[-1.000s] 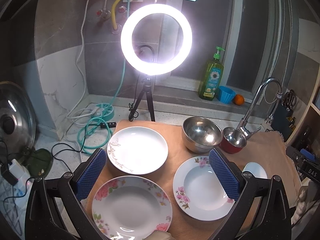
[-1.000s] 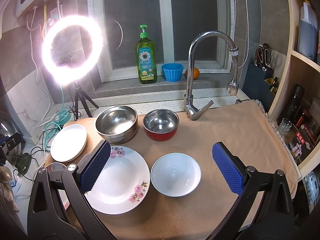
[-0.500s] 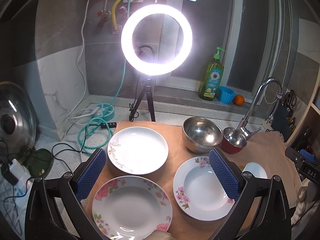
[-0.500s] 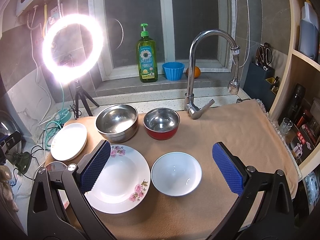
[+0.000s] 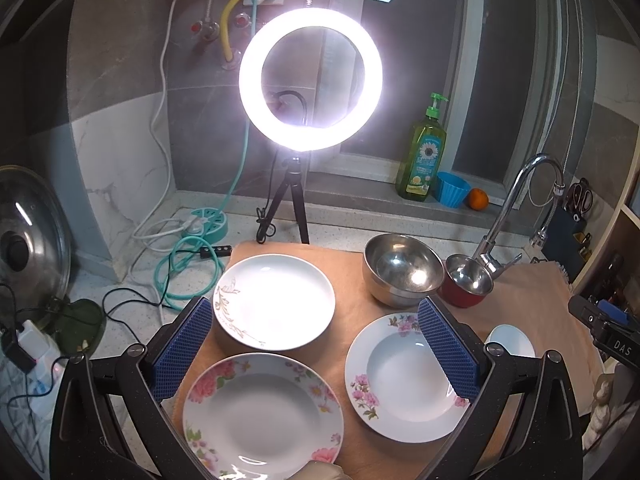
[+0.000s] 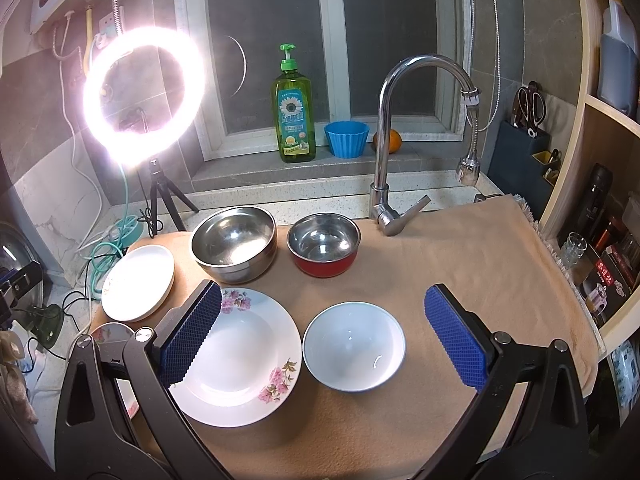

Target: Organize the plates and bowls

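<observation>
On the tan cloth (image 6: 460,256) lie three plates: a white one with a gold pattern (image 5: 276,300), a pink-flowered one (image 5: 260,416) nearest me, and a smaller-flowered one (image 5: 404,376). Behind stand a large steel bowl (image 5: 402,268) and a red steel-lined bowl (image 5: 466,284). A white bowl (image 6: 354,346) sits right of the flowered plate (image 6: 240,356). My left gripper (image 5: 316,350) hangs open above the plates, holding nothing. Over the white bowl, my right gripper (image 6: 324,332) is open and holds nothing.
A lit ring light (image 5: 310,80) on a tripod stands at the back left among cables. A faucet (image 6: 404,128) rises behind the cloth. Dish soap (image 6: 294,108), a blue cup (image 6: 346,138) and an orange sit on the sill. Shelves (image 6: 600,200) line the right.
The right wrist view has shifted very slightly; plates, bowls and both grippers stay as they were.
</observation>
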A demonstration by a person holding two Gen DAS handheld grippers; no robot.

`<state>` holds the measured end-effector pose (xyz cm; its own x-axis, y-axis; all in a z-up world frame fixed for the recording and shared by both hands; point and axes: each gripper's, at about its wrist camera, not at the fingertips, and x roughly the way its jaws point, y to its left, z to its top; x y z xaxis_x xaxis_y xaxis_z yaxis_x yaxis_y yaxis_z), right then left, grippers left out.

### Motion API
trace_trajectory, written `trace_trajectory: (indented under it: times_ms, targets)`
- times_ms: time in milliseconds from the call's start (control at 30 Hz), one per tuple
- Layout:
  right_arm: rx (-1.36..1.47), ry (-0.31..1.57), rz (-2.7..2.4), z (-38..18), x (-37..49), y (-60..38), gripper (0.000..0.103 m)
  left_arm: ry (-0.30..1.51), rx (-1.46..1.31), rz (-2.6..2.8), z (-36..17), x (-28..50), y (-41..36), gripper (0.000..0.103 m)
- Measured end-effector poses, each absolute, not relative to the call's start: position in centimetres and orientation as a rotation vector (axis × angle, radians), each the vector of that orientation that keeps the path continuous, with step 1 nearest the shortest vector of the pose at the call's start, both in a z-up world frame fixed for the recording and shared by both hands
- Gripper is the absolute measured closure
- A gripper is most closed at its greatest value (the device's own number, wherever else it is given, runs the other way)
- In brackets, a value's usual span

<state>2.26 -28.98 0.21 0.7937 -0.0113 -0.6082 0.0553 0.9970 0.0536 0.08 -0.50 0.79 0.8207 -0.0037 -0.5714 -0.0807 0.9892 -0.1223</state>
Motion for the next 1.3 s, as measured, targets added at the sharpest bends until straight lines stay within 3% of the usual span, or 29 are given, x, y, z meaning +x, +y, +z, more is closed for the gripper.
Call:
trace_trajectory:
  times_ms: [933, 1300]
  targets:
    - [0.094, 0.692, -0.025, -1.1, 2.8, -28.9, 0.0, 0.62, -0.136, 0.031, 0.5, 0.7, -1.1, 0.001]
    - [0.143, 0.783, 0.048, -3.7, 3.2, -30.7, 0.0, 0.748, -0.173, -0.034, -2.5, 2.2, -0.7, 0.002]
